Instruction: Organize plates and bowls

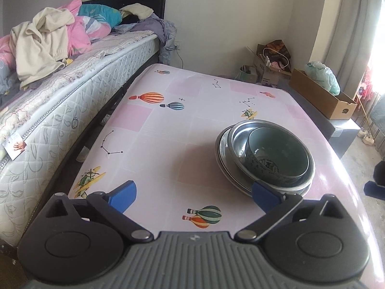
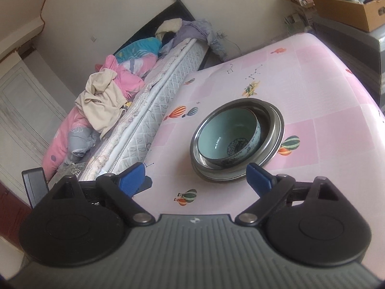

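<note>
A pale green ceramic bowl [image 1: 276,155] with a blue pattern sits inside a steel bowl [image 1: 237,139], which rests on a steel plate [image 1: 222,161]. The stack stands on a pink table [image 1: 156,132] with balloon prints. My left gripper [image 1: 193,193] is open and empty, just in front of the stack, its right finger [image 1: 264,193] close to the plate's rim. In the right wrist view the same stack shows: green bowl [image 2: 226,132], steel bowl [image 2: 267,118], plate [image 2: 216,179]. My right gripper [image 2: 196,177] is open and empty, just before the stack.
A bed [image 1: 60,101] piled with clothes and bedding runs along the table's left side. A cardboard box [image 1: 322,94] with a plastic bag stands on a grey unit beyond the table's right edge. More boxes [image 1: 269,65] sit on the floor by the wall.
</note>
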`<state>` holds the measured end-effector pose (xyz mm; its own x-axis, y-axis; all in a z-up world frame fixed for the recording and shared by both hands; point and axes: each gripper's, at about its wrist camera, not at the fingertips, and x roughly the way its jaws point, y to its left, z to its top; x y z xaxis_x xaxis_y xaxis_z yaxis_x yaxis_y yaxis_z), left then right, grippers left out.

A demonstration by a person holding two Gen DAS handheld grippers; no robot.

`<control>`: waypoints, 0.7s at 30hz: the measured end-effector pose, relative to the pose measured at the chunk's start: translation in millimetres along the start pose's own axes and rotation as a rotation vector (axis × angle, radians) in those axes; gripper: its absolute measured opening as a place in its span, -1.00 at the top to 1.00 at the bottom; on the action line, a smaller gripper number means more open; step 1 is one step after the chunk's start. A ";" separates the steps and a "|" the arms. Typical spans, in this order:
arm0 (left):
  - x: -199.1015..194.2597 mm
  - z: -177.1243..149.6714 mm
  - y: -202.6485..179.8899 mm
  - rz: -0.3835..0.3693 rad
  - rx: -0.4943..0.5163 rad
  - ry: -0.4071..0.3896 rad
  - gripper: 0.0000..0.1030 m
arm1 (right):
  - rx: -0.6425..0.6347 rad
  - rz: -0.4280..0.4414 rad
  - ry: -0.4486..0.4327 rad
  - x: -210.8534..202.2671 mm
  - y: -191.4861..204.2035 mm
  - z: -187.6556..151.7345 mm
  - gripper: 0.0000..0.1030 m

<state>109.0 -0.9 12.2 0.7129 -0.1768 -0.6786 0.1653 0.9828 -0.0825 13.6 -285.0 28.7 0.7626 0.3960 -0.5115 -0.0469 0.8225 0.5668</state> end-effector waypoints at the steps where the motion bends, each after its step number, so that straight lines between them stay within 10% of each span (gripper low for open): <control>1: -1.9 0.5 -2.8 0.016 0.002 -0.004 -0.99 | -0.022 0.009 -0.007 -4.0 4.8 0.6 -0.83; 21: -35.3 3.6 -48.8 0.189 0.171 -0.064 -0.99 | -0.317 -0.104 -0.132 -49.4 61.5 -16.8 -0.97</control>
<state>78.2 -42.8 42.8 0.7826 0.0006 -0.6226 0.1343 0.9763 0.1697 -37.8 -247.1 78.0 0.8495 0.2642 -0.4566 -0.1467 0.9497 0.2766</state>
